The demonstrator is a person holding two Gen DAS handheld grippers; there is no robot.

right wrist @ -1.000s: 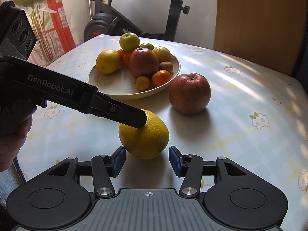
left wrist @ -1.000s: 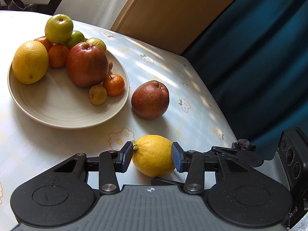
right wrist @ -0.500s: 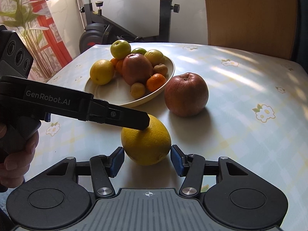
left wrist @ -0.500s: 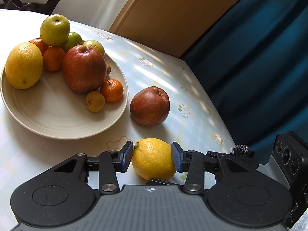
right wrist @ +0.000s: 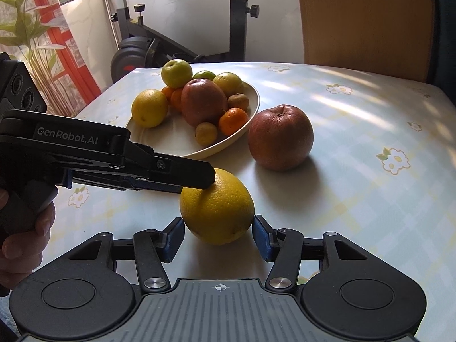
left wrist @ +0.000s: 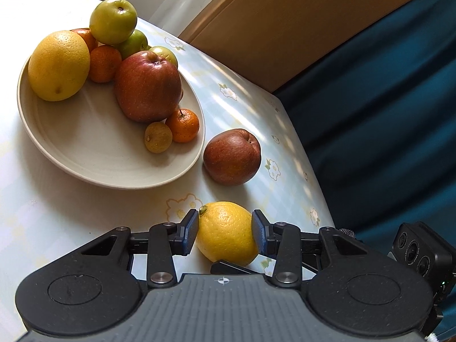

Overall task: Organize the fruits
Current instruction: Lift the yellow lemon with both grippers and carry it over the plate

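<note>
Left gripper (left wrist: 225, 233) clamped round yellow lemon (left wrist: 226, 233), jaws just closing; right gripper (right wrist: 218, 238) apart beside it; next, lift toward cream ceramic bowl (left wrist: 119, 168) at 11 o'clock

The lemon's (left wrist: 226, 233) lower side is hidden behind the left gripper's (left wrist: 225, 232) body; an orange (left wrist: 85, 37) at the plate's (left wrist: 85, 168) back shows only a sliver behind the big citrus (left wrist: 58, 65); the hand (right wrist: 25, 236) is cut off by the right view's edge; the exercise bike (right wrist: 159, 42) runs out of frame at the top.
</note>
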